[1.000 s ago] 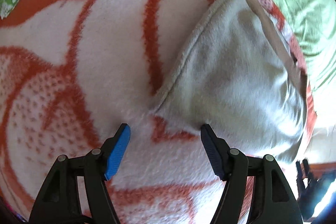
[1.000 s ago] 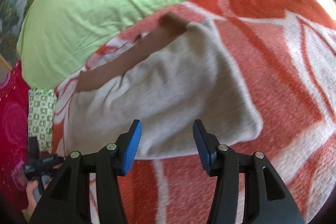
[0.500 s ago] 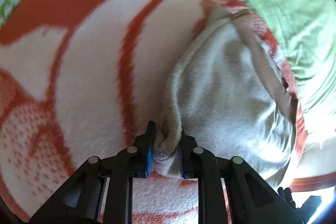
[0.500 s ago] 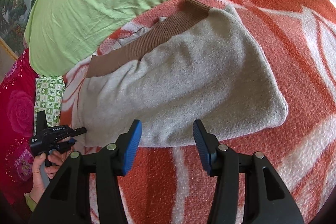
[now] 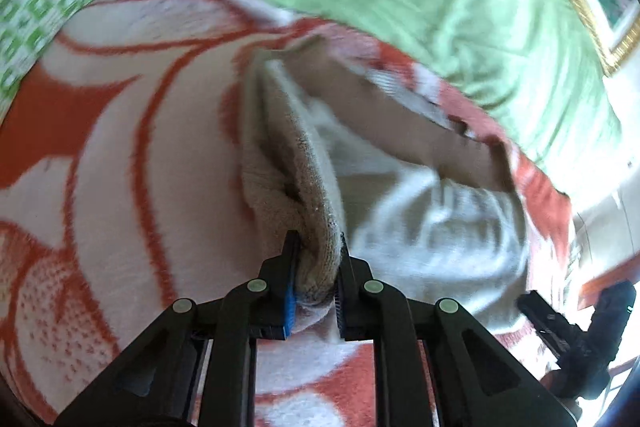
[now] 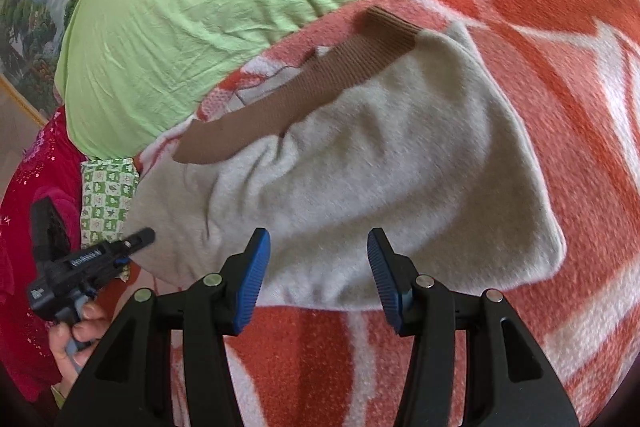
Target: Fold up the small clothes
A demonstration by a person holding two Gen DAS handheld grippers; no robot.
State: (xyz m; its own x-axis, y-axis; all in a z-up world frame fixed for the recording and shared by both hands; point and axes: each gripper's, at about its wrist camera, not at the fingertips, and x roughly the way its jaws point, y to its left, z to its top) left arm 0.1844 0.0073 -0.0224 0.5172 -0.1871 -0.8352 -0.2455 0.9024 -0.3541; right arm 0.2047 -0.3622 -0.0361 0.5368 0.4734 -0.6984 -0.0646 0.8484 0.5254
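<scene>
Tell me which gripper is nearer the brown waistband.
Neither clearly. The left gripper pinches the grey garment's corner; the right gripper hovers open over its hem, opposite the brown waistband.

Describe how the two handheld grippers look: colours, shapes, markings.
Both are black plastic. The right gripper has angular linkage arms with triangular cut-outs, round silver pivot pins and two ribbed blue finger pads. The left gripper has the same black links, silver pins and blue pads; seen from the right wrist camera, its boxy pistol-like body bears small white lettering, too small to read. No cables or sleeves are clearly visible.
</scene>
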